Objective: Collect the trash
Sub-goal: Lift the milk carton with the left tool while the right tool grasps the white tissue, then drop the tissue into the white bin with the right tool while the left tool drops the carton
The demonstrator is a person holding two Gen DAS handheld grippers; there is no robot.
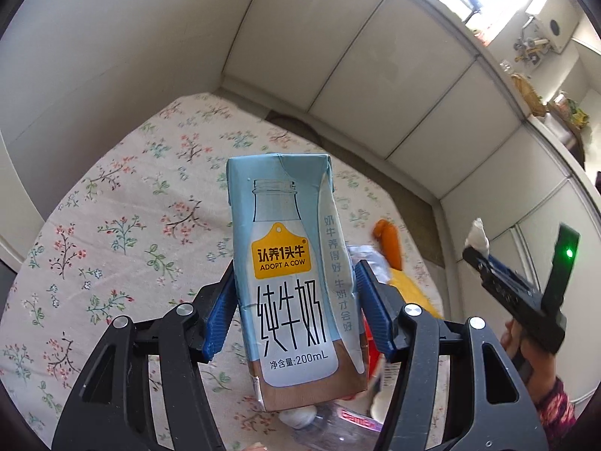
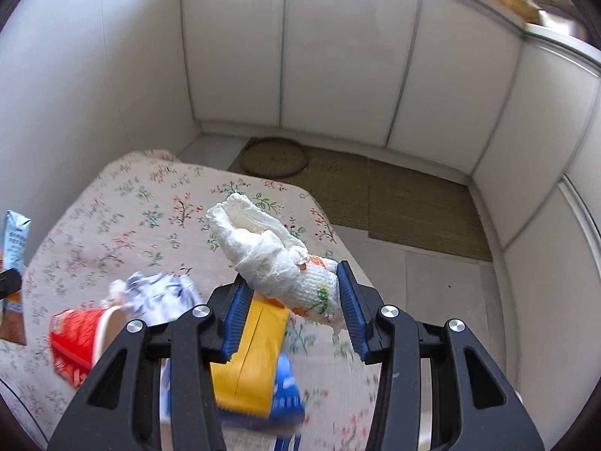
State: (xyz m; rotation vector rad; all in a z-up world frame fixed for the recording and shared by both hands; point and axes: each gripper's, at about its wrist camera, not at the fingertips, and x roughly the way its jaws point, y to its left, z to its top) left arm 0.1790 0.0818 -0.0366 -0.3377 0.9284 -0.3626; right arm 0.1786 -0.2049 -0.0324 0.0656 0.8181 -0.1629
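Observation:
My left gripper (image 1: 295, 293) is shut on a blue 200 mL milk carton (image 1: 289, 263) and holds it upright above the floral tablecloth (image 1: 112, 206). My right gripper (image 2: 293, 293) is shut on a crumpled white paper towel (image 2: 274, 248) and holds it above the table. That gripper, with the towel (image 1: 477, 235), also shows at the right of the left wrist view. The carton's edge (image 2: 15, 233) shows at the far left of the right wrist view.
More trash lies on the tablecloth (image 2: 112, 203): a red paper cup (image 2: 79, 338), a crumpled wrapper (image 2: 161, 293), a yellow pack (image 2: 251, 360), a blue pack (image 2: 287, 391), a clear plastic bottle (image 1: 338, 428) and an orange piece (image 1: 390, 242). White cabinet panels (image 2: 338, 56) and a woven floor mat (image 2: 413, 203) lie beyond.

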